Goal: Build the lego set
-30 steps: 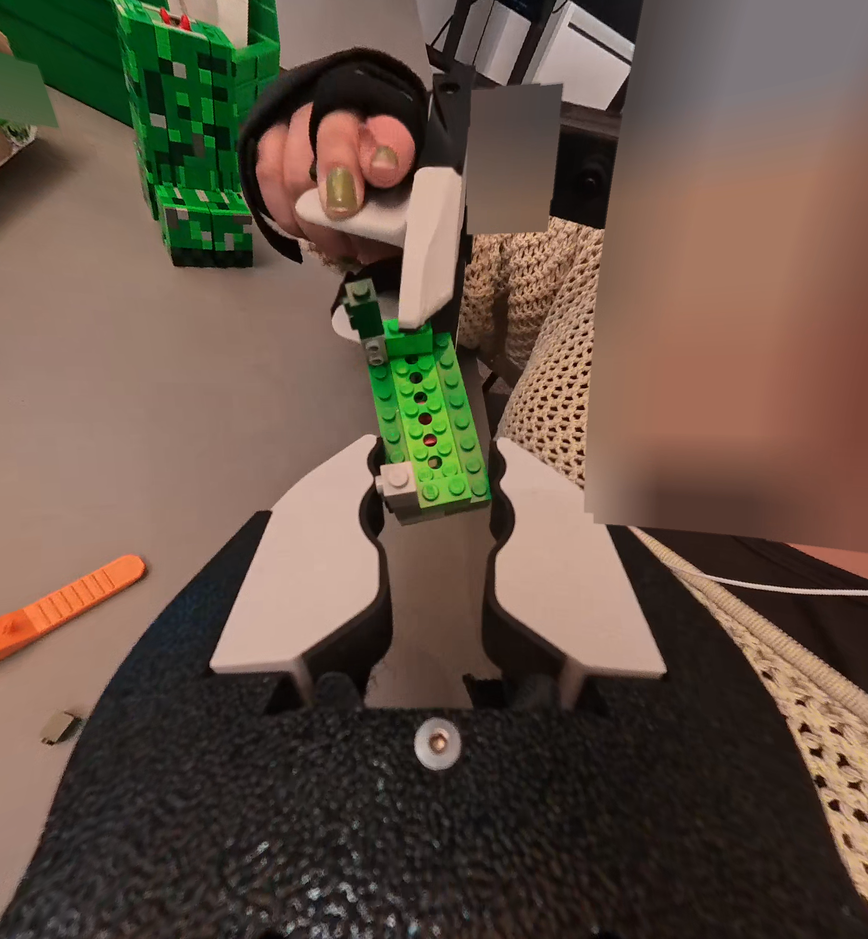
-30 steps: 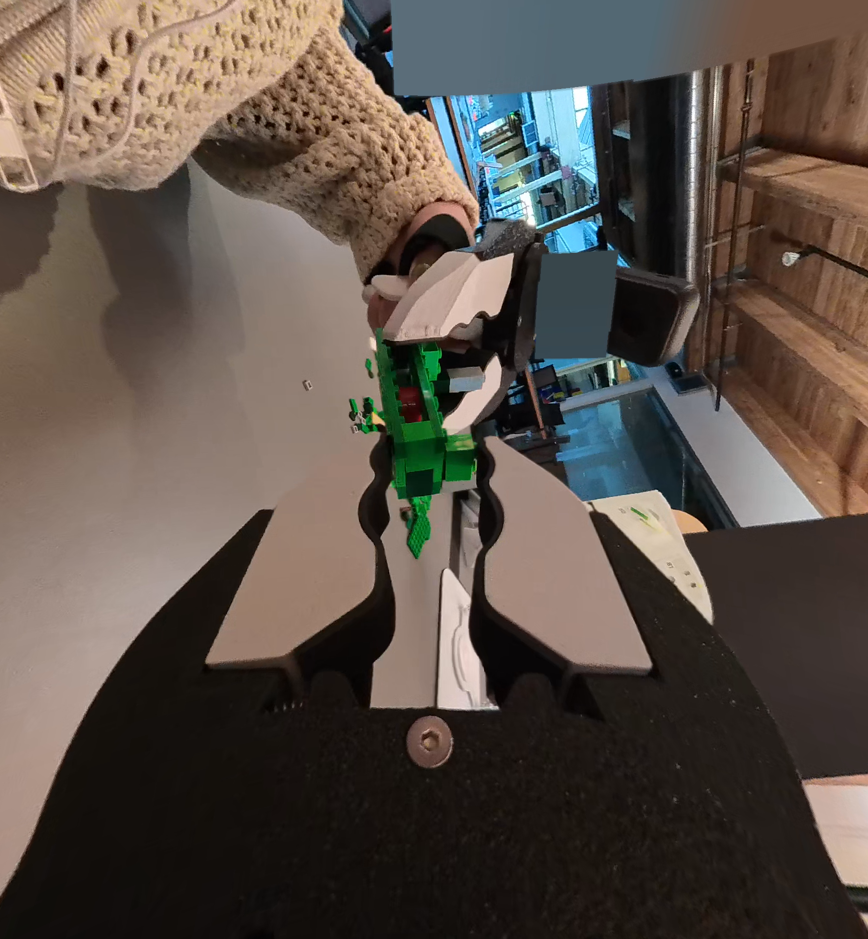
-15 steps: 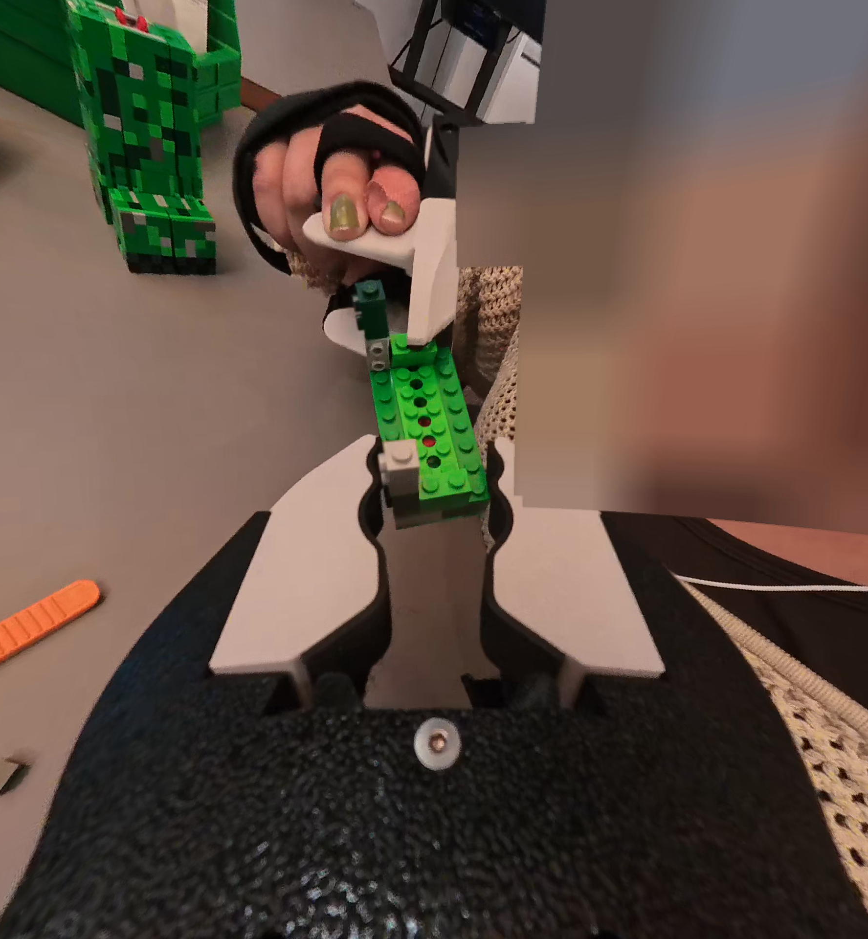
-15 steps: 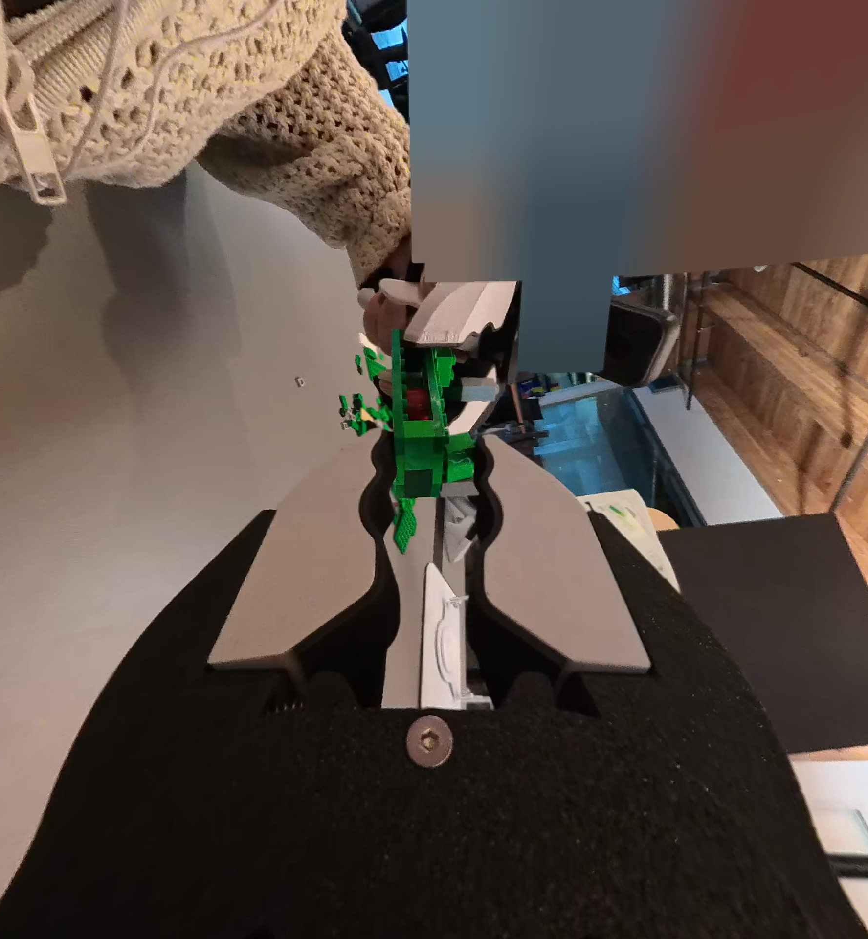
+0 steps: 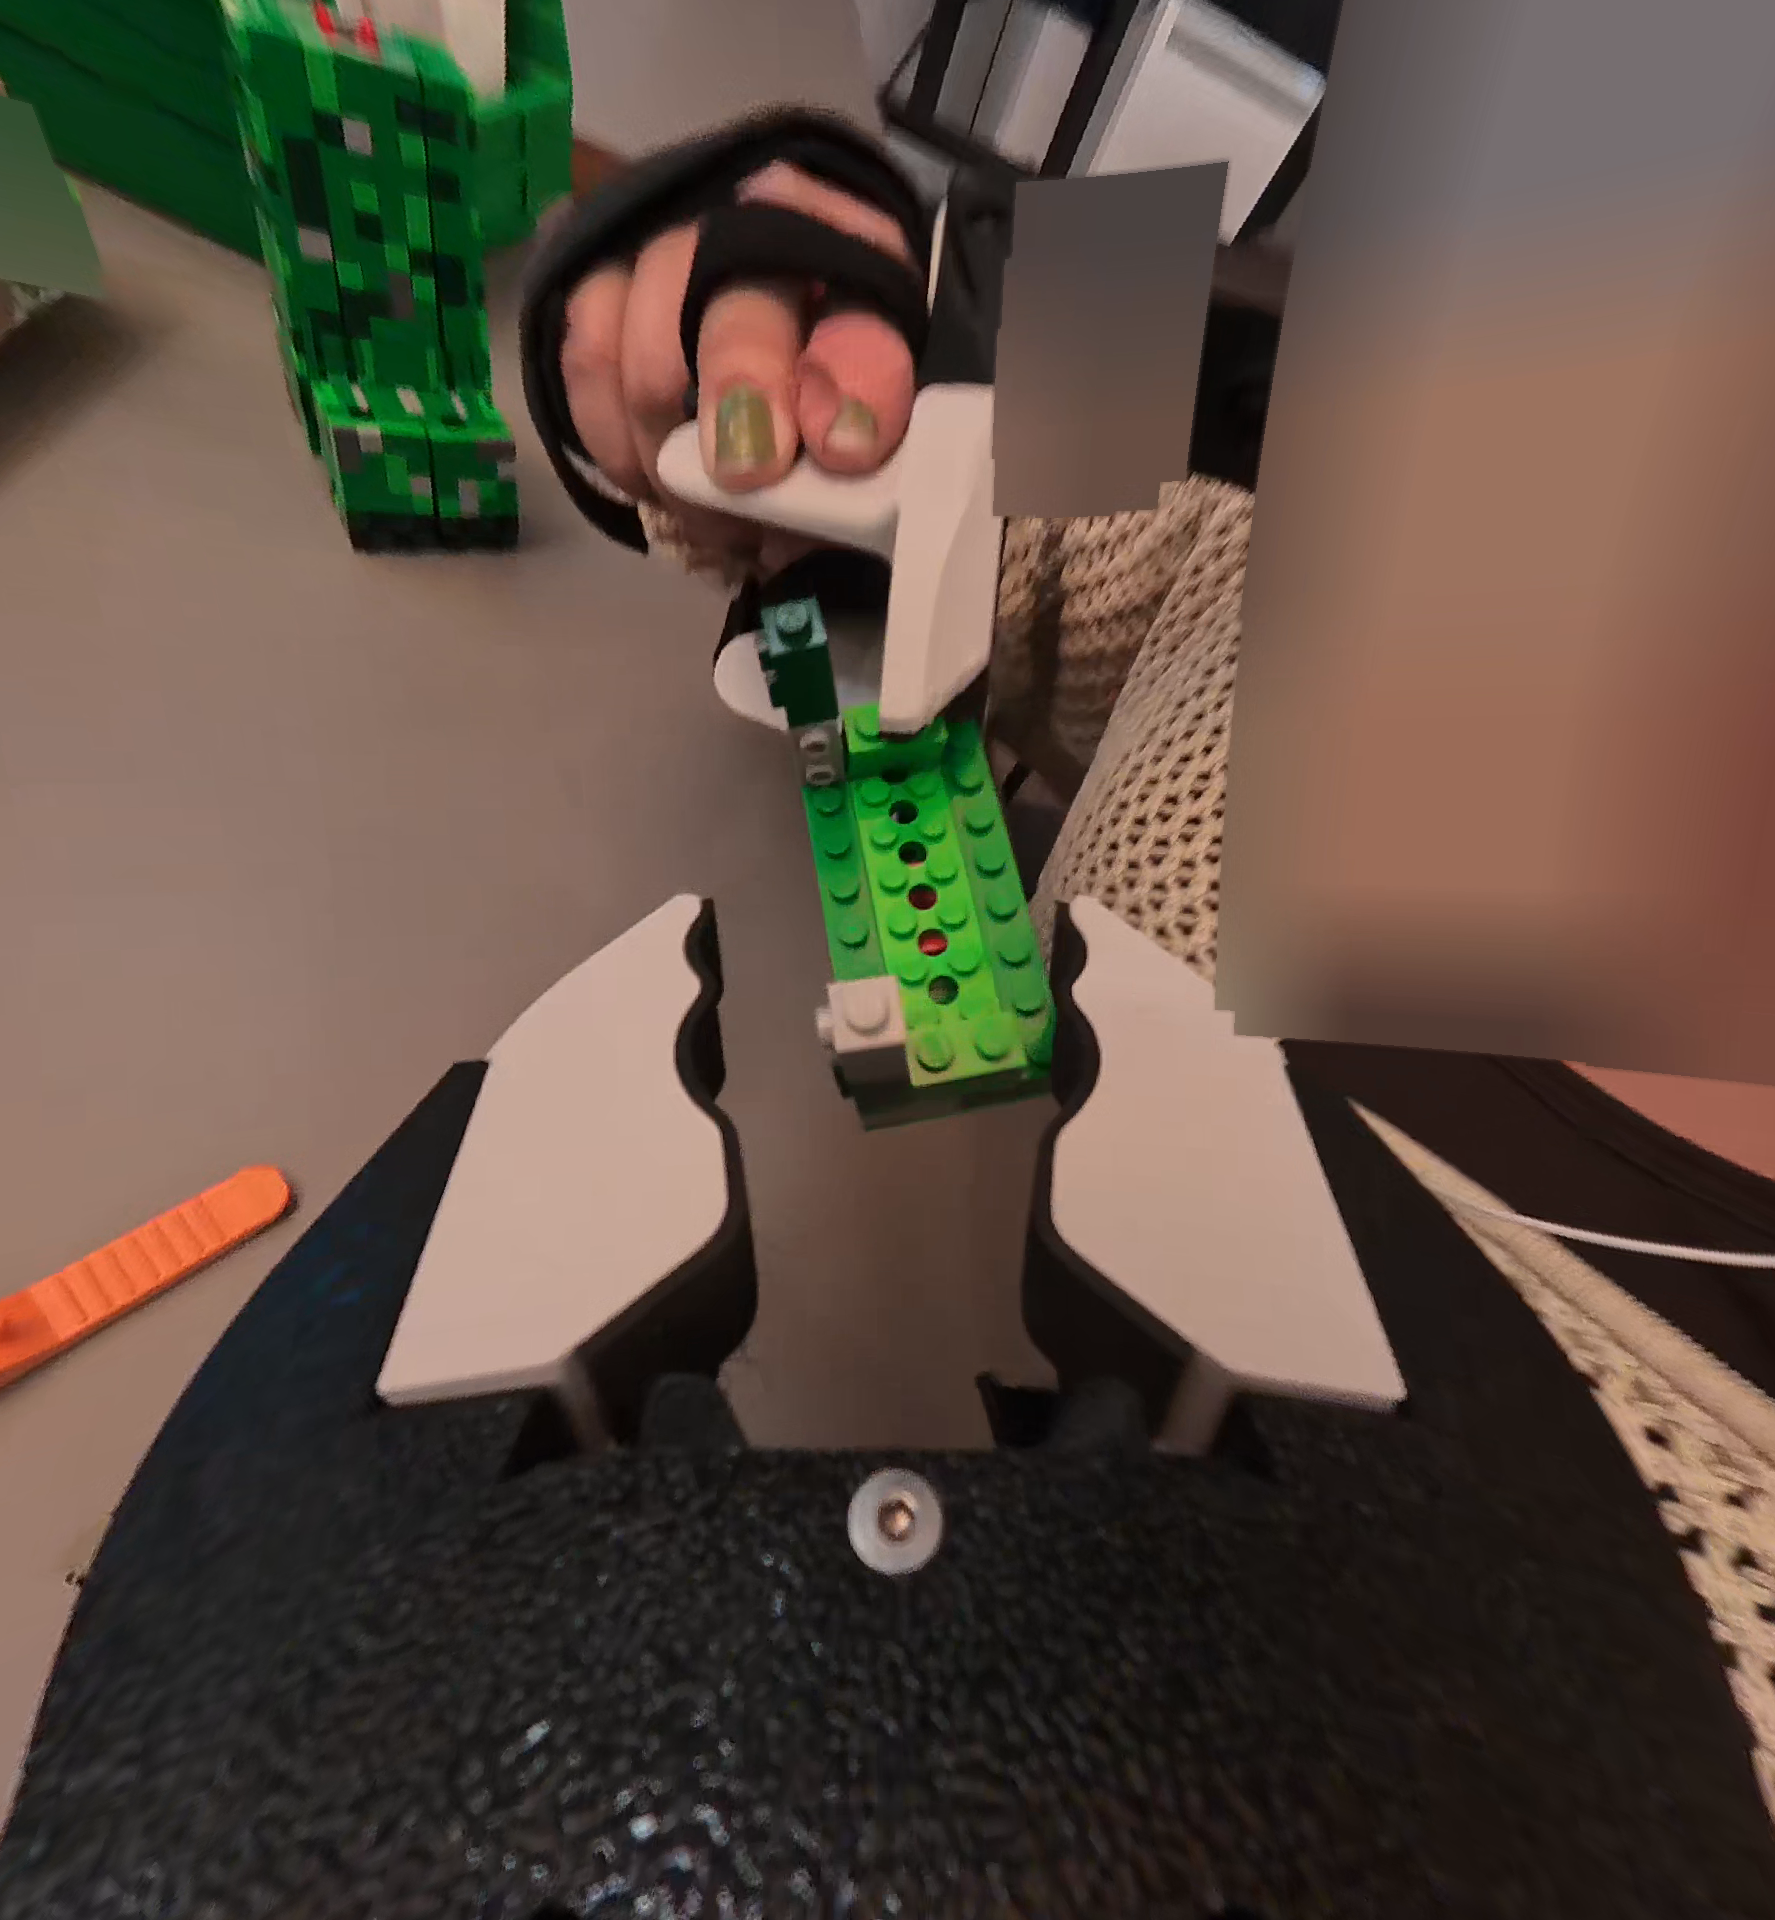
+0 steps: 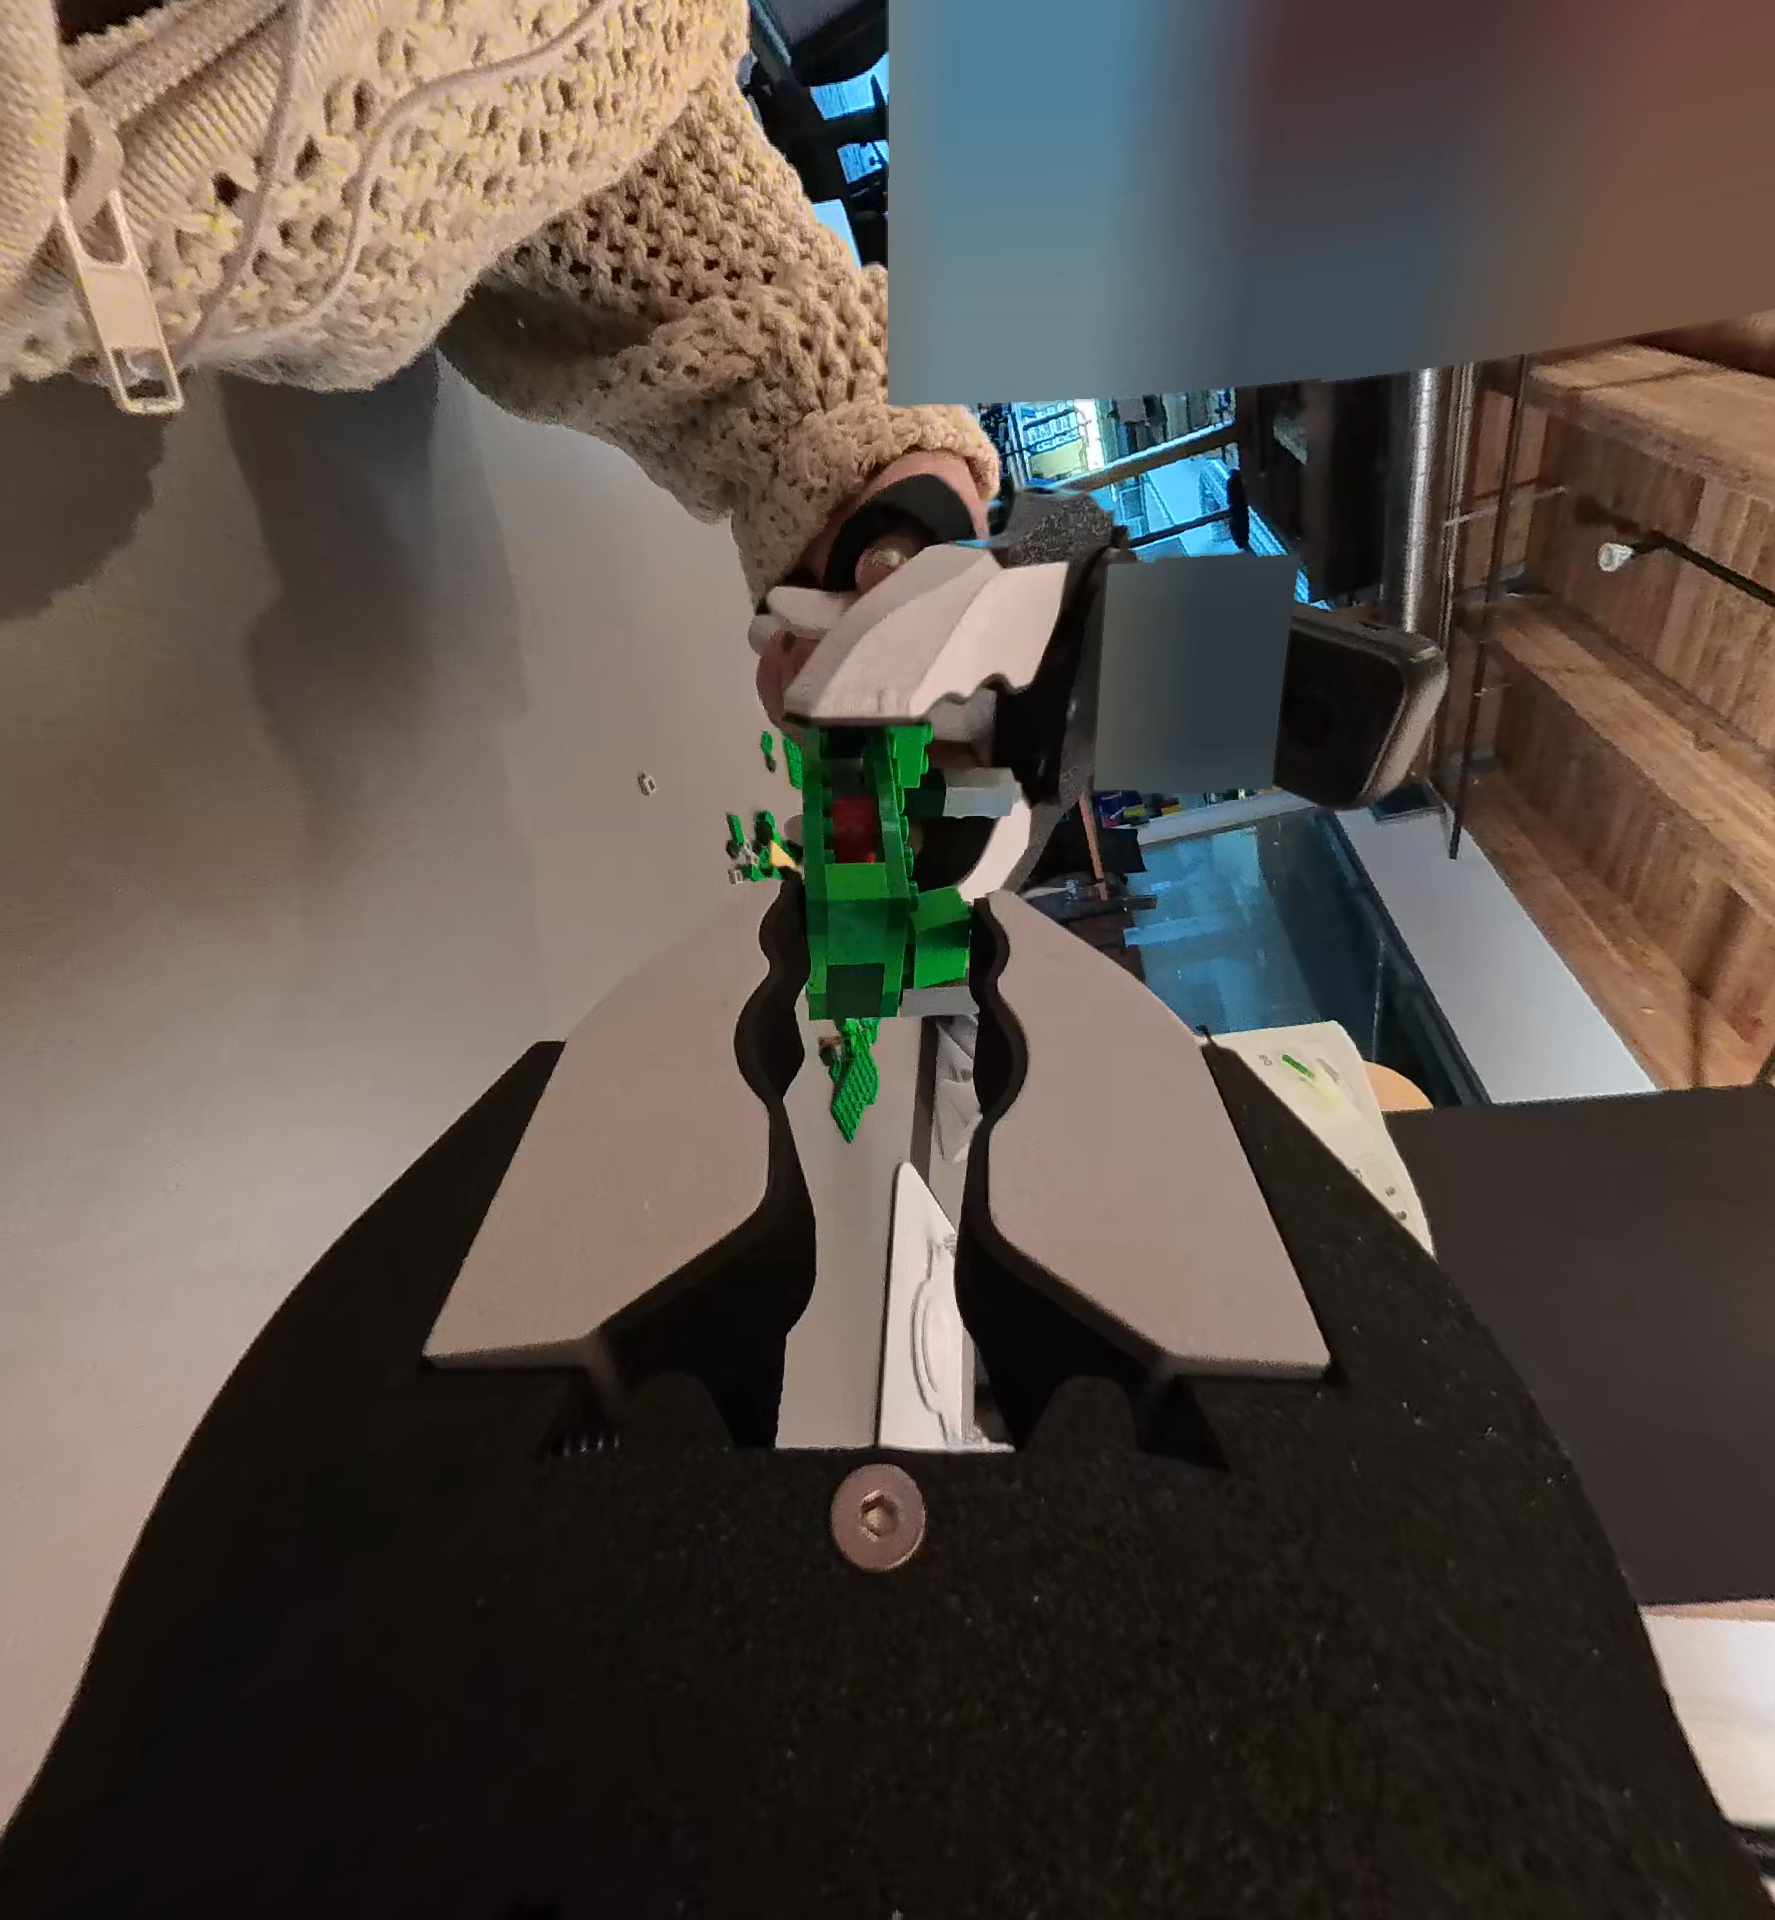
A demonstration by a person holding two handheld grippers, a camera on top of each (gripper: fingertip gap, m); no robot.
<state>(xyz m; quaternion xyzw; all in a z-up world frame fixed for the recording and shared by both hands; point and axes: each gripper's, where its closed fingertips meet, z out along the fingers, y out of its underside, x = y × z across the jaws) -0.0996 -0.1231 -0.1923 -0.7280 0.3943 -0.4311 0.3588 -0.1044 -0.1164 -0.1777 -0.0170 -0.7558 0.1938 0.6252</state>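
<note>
A long green lego assembly [image 5: 924,914] with a studded top, a row of holes and small grey bricks is held in the air. My right gripper [image 5: 841,707] is shut on its far end, with a dark green brick [image 5: 798,665] beside its fingers. My left gripper [image 5: 888,914] is open around the near end. The assembly lies against its right finger [image 5: 1153,1143], and a gap shows at its left finger [image 5: 592,1143]. In the right wrist view, my right gripper [image 6: 883,914] clamps the assembly [image 6: 862,935], with the left gripper [image 6: 924,758] beyond it.
A tall green blocky lego figure [image 5: 384,312] stands on the grey table [image 5: 239,831] at the back left. An orange brick separator [image 5: 104,1278] lies at the left. Small loose green pieces [image 6: 758,831] and a green plate [image 6: 852,1081] lie on the table. A knitted sleeve [image 6: 654,312] is close. The tips of both grippers are at nearly the same place. My left tips are roughly 15 cm from the orange brick separator [image 5: 104,1278].
My left gripper has opened: its fingers moved apart and let go of the near end of the assembly. The right gripper still holds the far end.
</note>
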